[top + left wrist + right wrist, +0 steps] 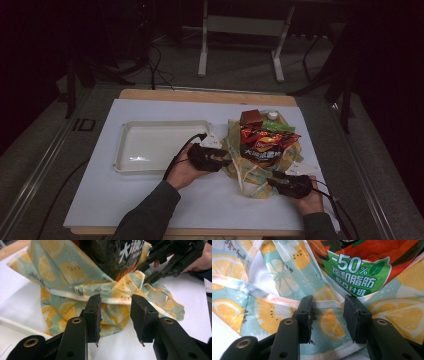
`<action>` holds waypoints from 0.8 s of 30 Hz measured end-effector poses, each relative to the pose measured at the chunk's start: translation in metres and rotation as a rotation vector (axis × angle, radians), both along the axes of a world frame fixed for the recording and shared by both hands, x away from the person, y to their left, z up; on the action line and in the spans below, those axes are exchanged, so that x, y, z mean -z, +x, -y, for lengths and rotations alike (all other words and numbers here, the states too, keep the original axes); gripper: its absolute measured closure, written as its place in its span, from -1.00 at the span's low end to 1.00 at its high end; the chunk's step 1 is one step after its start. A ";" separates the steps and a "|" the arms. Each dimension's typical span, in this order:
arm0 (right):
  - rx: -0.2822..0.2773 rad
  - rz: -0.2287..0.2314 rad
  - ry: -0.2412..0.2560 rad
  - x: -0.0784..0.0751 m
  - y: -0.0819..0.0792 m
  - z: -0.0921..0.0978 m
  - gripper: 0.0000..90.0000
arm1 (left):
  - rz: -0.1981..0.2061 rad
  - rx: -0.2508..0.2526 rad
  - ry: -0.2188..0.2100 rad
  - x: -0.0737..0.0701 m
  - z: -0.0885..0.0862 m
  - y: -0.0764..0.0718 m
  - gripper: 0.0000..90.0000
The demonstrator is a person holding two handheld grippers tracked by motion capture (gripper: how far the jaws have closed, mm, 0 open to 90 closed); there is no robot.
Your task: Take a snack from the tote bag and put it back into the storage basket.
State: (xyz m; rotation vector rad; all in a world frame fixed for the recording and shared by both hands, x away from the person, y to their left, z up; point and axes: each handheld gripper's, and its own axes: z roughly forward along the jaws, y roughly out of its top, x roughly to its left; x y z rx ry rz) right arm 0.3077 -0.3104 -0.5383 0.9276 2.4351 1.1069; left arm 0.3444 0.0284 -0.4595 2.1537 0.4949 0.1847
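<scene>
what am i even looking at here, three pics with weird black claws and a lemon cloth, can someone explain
A person sits at a table with a hand-held two-jaw gripper in each hand. The wide picture comes from a camera above; the other two come from cameras riding on each gripper, looking along its black jaws. The left gripper and right gripper both stand open at the edge of a lemon-print cloth, gripping nothing yet. Snack packets and a brown box are piled on the cloth. An empty white tray lies to its left. The left gripper view also shows the other gripper farther off.

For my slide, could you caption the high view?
Both grippers reach a lemon-print bag holding snack packets.
</scene>
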 end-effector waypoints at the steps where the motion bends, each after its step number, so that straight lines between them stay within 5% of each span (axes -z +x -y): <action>1: 0.000 0.000 0.000 0.000 0.000 0.000 0.32 | 0.003 0.000 0.001 -0.001 0.000 0.001 0.32; 24: 0.000 -0.012 0.013 0.000 0.001 0.001 0.31 | 0.029 0.010 -0.020 -0.024 0.023 0.017 0.26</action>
